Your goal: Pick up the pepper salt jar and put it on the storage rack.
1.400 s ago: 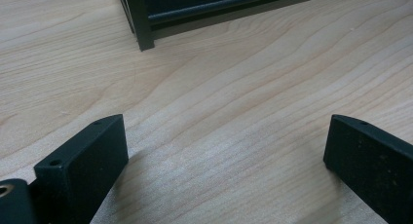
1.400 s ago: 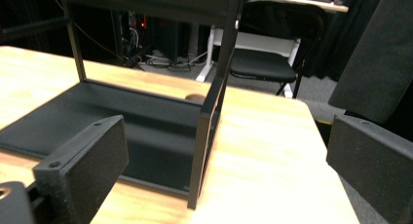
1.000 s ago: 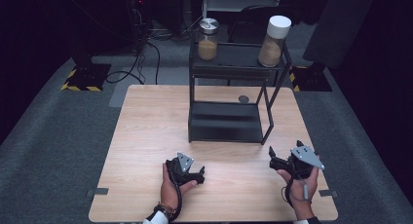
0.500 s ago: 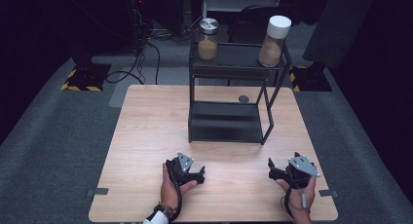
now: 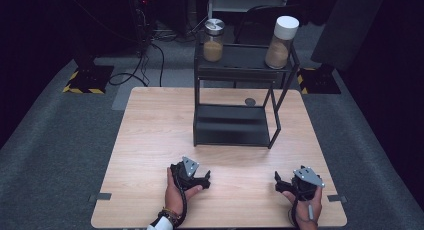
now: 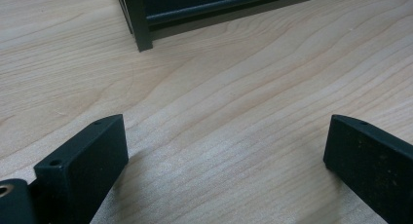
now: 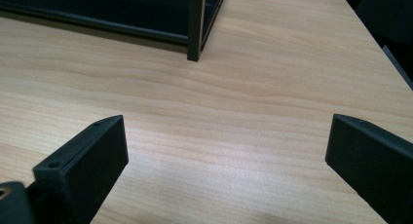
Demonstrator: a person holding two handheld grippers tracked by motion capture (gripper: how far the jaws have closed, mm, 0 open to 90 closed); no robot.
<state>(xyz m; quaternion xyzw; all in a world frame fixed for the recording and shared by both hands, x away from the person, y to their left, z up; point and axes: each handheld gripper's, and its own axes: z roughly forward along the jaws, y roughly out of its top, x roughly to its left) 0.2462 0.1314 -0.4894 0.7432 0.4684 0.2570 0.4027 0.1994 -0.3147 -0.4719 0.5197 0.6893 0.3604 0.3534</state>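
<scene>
Your left hand-held gripper (image 5: 204, 179) and right hand-held gripper (image 5: 280, 182): both spread wide, holding nothing, near front of black rack (image 5: 232, 132). Both jars (image 5: 213, 41) on rack top, untouched. All work left.

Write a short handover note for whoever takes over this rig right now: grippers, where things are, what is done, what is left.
Left gripper: open, holding nothing, low over the near table.
Right gripper: open, holding nothing, near the front right corner.
Black shelf rack stands at the table's far middle; metal-lidded jar and white-lidded jar sit on its top shelf.
Done: nothing visibly.
Left: probably handling the jars; neither is touched.
</scene>
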